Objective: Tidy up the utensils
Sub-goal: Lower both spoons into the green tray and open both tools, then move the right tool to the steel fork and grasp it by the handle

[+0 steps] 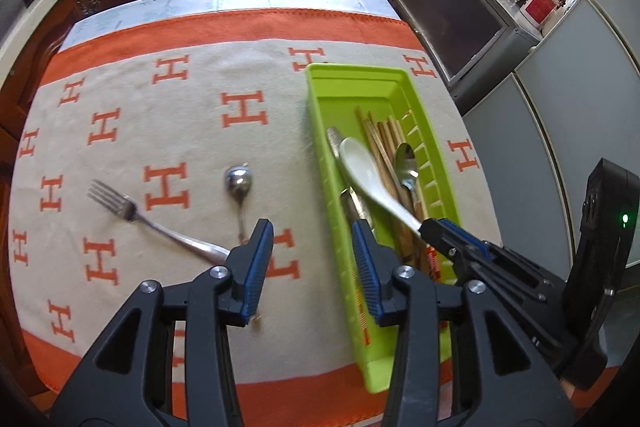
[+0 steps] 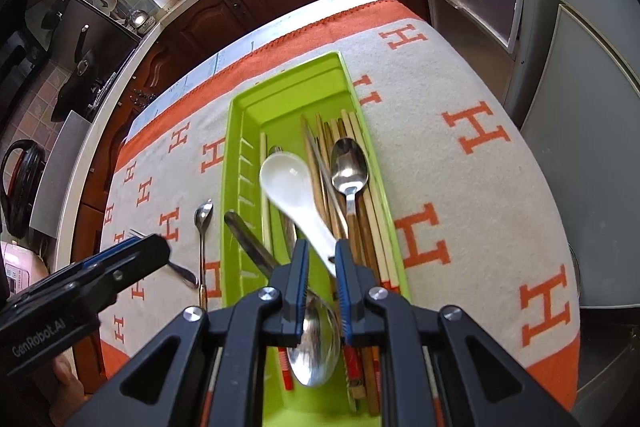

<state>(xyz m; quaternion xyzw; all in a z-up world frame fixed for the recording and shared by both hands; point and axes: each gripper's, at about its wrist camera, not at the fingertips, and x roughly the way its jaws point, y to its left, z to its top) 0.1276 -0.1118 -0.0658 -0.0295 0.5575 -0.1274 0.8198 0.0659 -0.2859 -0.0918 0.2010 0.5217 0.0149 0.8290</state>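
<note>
The right gripper (image 2: 322, 263) has its jaws pinching the handle of the white spoon (image 2: 286, 179), whose bowl hangs ahead of them over the green tray (image 2: 236, 147); whether it touches the chopsticks (image 2: 362, 211) below is unclear. The left gripper (image 1: 314, 255) holds its jaws spread and empty. Ahead and to their left, a fork (image 1: 120, 207) and small metal spoon (image 1: 238, 183) lie on the cloth-covered surface (image 1: 140, 99).
</note>
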